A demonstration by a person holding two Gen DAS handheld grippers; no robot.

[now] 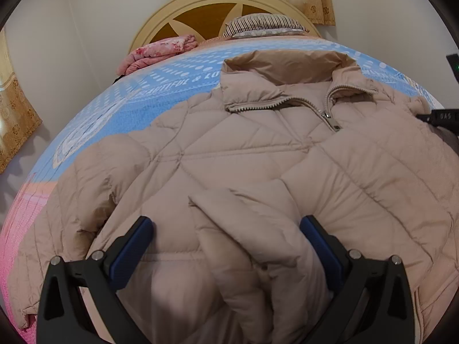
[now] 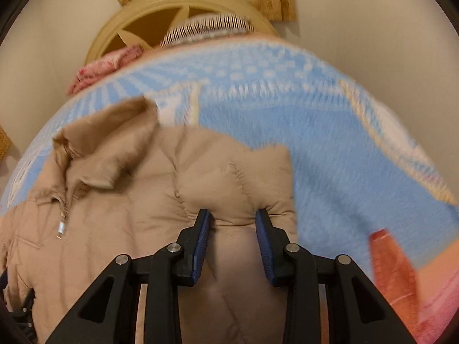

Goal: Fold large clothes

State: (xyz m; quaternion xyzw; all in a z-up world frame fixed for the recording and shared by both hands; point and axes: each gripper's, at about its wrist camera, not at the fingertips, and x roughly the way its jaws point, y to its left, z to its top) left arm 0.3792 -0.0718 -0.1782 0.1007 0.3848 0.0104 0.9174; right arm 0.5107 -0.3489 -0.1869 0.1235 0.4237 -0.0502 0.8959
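A beige quilted puffer jacket [image 1: 258,154] lies front up on the bed, zipped, with its collar toward the headboard. One sleeve [image 1: 246,246] is folded over the chest and runs between the wide-apart fingers of my left gripper [image 1: 226,226], which stands open above it. In the right wrist view, my right gripper [image 2: 233,218] is shut on the cuff end of the other sleeve [image 2: 243,183], holding it over the jacket's body [image 2: 120,200]. The picture there is blurred by motion.
The bed carries a blue patterned blanket [image 1: 160,91] with a pink border [image 1: 17,229]. A folded pink floral quilt [image 1: 155,51] and a striped pillow [image 1: 264,24] lie by the round wooden headboard [image 1: 206,3]. Curtains hang behind and at left. White walls flank the bed.
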